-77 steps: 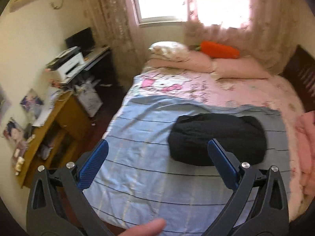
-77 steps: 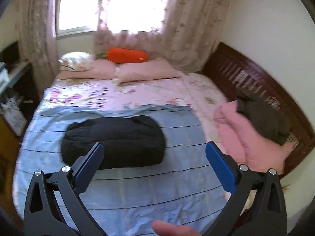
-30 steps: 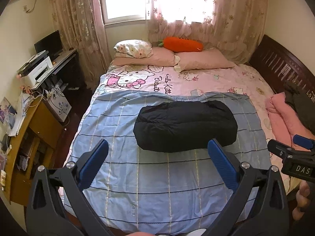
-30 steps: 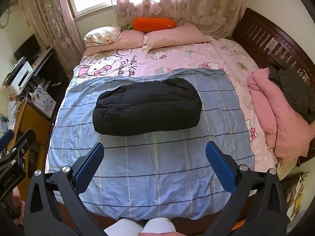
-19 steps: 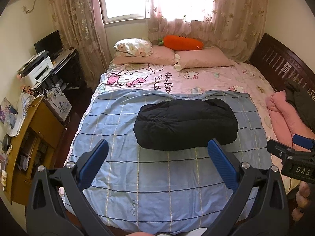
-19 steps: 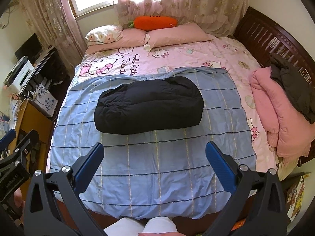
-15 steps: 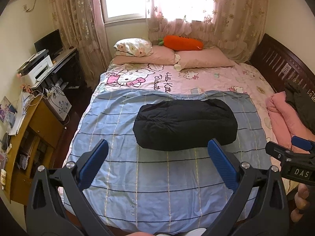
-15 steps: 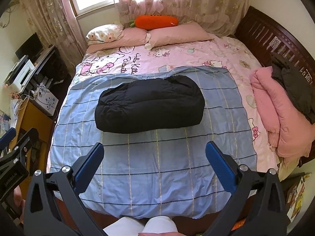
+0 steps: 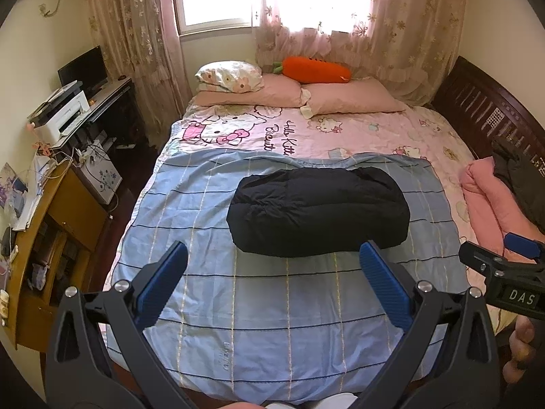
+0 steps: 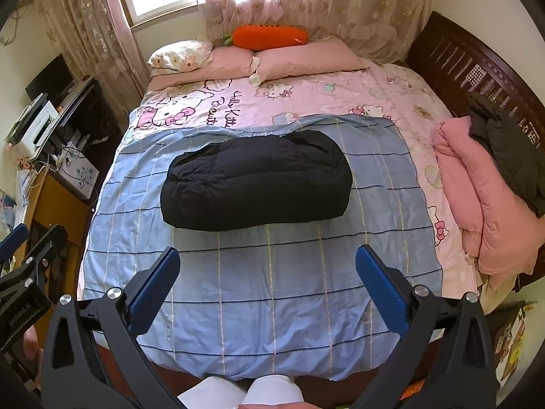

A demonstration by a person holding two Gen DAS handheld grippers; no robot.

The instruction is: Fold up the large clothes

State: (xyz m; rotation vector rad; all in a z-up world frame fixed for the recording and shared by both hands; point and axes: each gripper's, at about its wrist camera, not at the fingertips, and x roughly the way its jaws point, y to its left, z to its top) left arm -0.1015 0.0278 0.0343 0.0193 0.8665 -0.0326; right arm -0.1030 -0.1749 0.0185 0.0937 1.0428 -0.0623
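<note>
A black puffy garment (image 9: 318, 211) lies folded into a thick bundle on a blue checked sheet (image 9: 272, 310) in the middle of the bed; it also shows in the right wrist view (image 10: 257, 179). My left gripper (image 9: 272, 259) is open and empty, held above the foot of the bed, short of the bundle. My right gripper (image 10: 267, 264) is open and empty at about the same height and distance. Each gripper shows at the edge of the other's view: the right one (image 9: 504, 266) and the left one (image 10: 20, 262).
A pink quilt (image 10: 477, 201) with a dark garment (image 10: 504, 156) on it lies at the bed's right edge by the dark headboard (image 10: 477, 78). Pillows (image 10: 306, 58) and a carrot plush (image 10: 269, 37) sit at the far end. A desk with a printer (image 9: 61, 116) stands left.
Both grippers have pulled back and risen from close over the bundle to a wide view of the whole bed. In the last second they barely moved. The bundle has not moved.
</note>
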